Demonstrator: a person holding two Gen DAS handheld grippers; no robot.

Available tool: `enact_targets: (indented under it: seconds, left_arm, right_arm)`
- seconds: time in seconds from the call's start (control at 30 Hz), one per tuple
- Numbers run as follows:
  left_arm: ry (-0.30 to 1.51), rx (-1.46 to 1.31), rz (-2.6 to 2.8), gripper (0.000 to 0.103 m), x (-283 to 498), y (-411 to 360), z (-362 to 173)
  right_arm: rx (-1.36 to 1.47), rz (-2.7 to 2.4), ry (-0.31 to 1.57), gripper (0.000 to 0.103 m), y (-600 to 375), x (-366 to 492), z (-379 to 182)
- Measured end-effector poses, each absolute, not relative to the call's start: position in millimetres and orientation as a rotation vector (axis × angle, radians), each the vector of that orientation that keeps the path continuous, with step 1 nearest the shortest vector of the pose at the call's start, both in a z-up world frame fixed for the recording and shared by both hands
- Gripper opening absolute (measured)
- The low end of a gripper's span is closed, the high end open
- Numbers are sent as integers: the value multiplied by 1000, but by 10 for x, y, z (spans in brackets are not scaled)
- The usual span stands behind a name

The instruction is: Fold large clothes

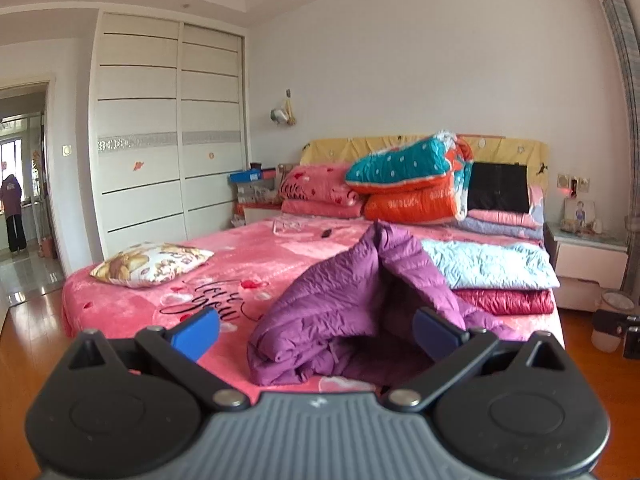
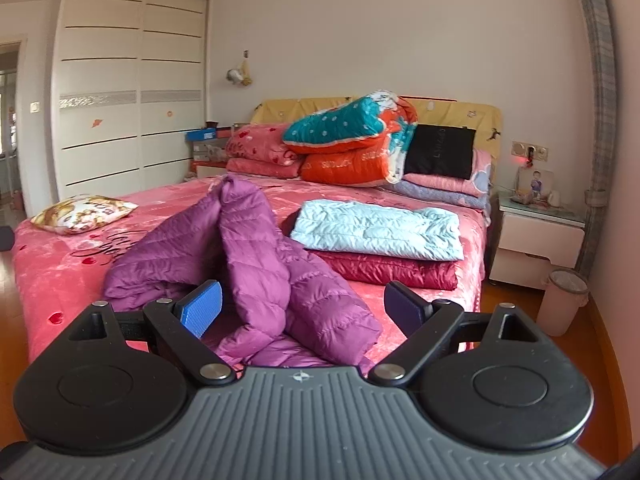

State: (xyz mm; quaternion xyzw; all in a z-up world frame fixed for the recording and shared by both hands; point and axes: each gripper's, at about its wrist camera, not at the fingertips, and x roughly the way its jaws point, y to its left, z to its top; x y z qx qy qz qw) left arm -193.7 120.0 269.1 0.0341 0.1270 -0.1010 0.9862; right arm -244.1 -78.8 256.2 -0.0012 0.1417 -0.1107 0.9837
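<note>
A purple quilted down jacket [image 1: 336, 312] lies crumpled in a peaked heap near the foot of the pink bed [image 1: 132, 300]. The same purple jacket [image 2: 256, 264] fills the middle of the right wrist view. My left gripper [image 1: 316, 334] is open just short of the jacket, its blue pads wide apart and holding nothing. My right gripper [image 2: 302, 306] is open too, with the jacket's near fold lying beyond the gap between its fingers. Behind the heap, a light blue folded jacket [image 2: 376, 230] rests on a dark red folded one [image 2: 384, 270].
A patterned cushion [image 1: 150, 262] sits on the bed's left side. Stacked quilts [image 1: 408, 184] and pillows line the headboard. A white wardrobe [image 1: 168, 128] stands at the left, a nightstand [image 2: 536, 236] and pink bin [image 2: 564, 300] at the right. A person stands far off through the doorway [image 1: 14, 208].
</note>
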Motion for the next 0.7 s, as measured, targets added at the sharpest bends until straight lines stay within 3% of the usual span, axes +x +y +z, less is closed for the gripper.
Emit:
enact_targets:
  seconds: [0.7]
  left_arm:
    - [330, 83, -258, 103, -1731, 1010, 2395]
  right_arm:
    - [-8, -162, 252, 103, -677, -2414, 2482]
